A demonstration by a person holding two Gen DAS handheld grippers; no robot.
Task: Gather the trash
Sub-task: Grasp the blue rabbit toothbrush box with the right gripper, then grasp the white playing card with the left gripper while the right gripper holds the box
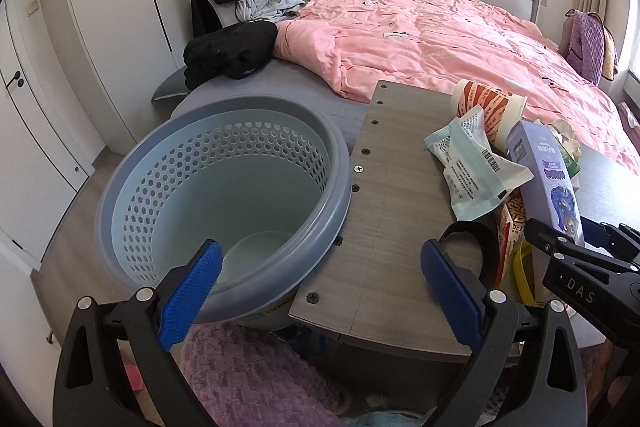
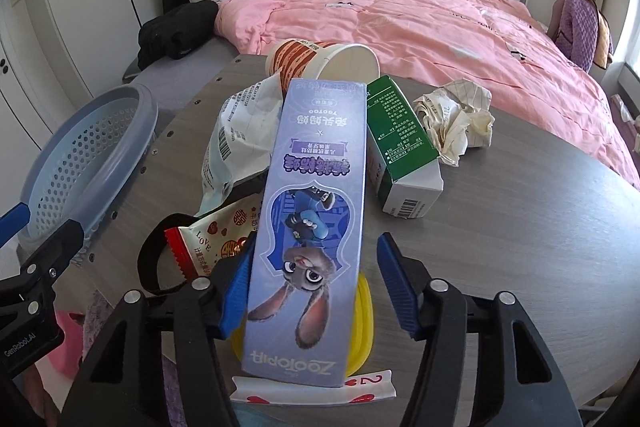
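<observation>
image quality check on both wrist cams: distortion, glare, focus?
Left wrist view: heavy fisheye bending, dark corner vignette; window at the right edge blows out; grey perforated plastic laundry basket sharp. Right wrist view: same barrel warp, the grey wood-grain table edge curves; tall purple cartoon-rabbit carton fills the centre, print legible, no motion blur.

Purple cartoon box (image 2: 308, 227) tilted atop table litter; blue basket (image 1: 224, 211) alongside.

Purple box (image 2: 308, 227) hides most of the yellow item (image 2: 362, 323) and playing card (image 2: 370, 385) beneath it.
</observation>
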